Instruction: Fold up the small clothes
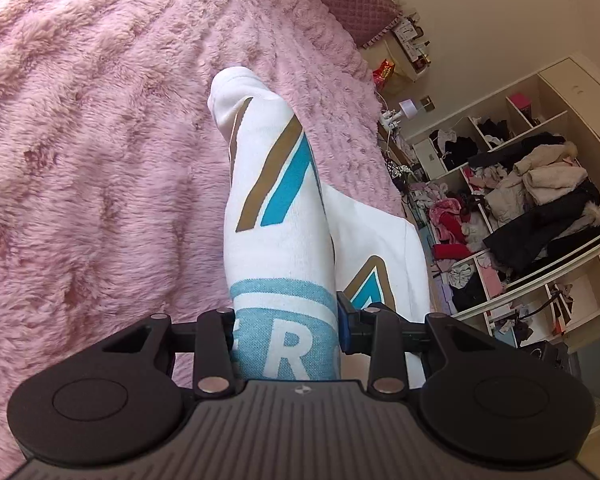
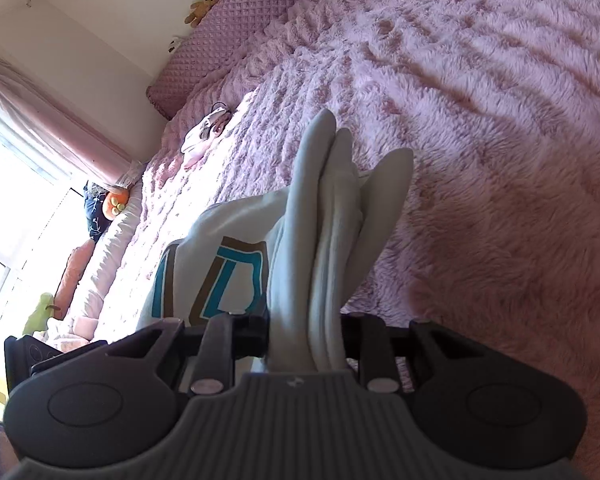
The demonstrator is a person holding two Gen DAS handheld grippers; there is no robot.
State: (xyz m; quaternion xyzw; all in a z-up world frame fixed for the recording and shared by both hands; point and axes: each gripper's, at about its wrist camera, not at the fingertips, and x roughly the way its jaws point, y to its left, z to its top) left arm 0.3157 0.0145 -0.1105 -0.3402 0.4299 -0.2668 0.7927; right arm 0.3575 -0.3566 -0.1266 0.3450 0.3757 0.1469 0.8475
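A fluffy pink blanket covers the bed and fills most of both views. Over it hangs a white garment with gold and blue printing, held up off the blanket by both grippers. In the left wrist view a bunched fold of it rises from between the fingers, with more white cloth trailing to the right. In the right wrist view several gathered layers stand up from the fingers, and a printed panel spreads to the left.

To the right in the left view, open shelves are stuffed with coats and clothes. A quilted pink headboard lies at the far end of the bed.

The left gripper is closed tight on the garment. The right gripper is likewise clamped on a thick bundle of it.
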